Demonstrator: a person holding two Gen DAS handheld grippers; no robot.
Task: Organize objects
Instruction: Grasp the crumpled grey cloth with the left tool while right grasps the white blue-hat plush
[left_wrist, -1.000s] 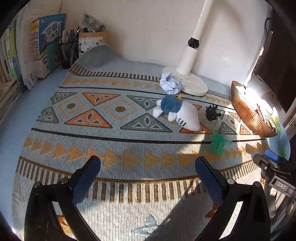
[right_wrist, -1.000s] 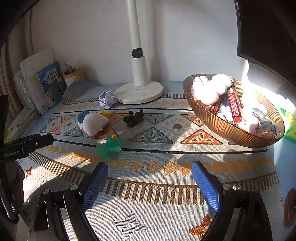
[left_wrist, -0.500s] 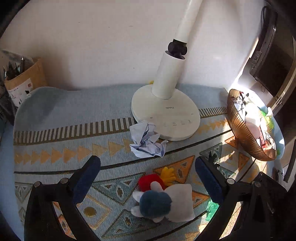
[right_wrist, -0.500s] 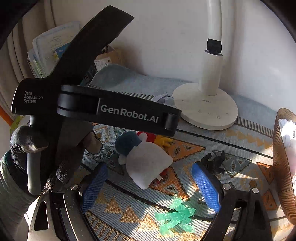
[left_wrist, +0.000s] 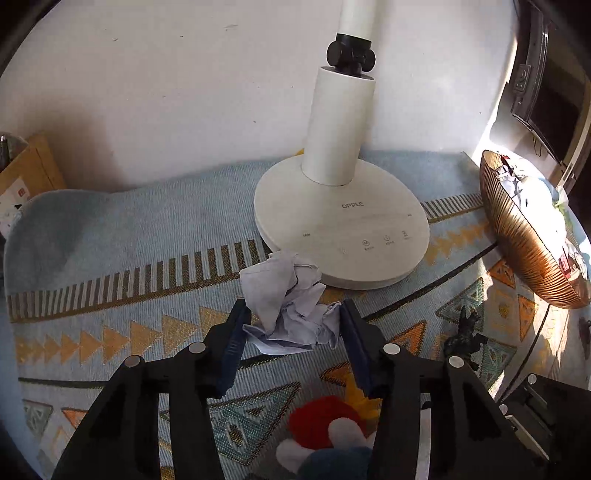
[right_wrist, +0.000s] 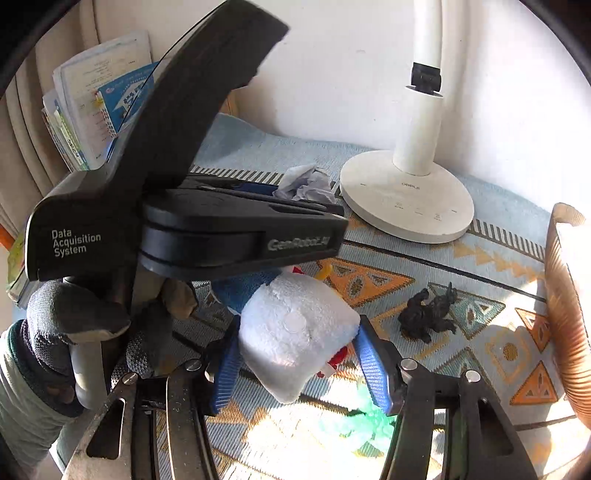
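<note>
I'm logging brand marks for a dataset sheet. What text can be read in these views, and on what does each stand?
"OPPLE": on the round white lamp base.
"Data Acquisition System": on the black body of the left gripper, seen from the right wrist.
"GenRobot.AI": on that gripper's side, blurred but legible.
Small icons and captions on the lamp base: too small to read.
Print on the upright books: too blurred to read.

Obstacles: lamp base (left_wrist: 343, 225) touching crumpled paper (left_wrist: 291, 306) behind; black figurine (right_wrist: 428, 314) and bowl (right_wrist: 565, 314) right of plush toy (right_wrist: 295, 332). Free: patterned mat (left_wrist: 122, 295) leftward.
</note>
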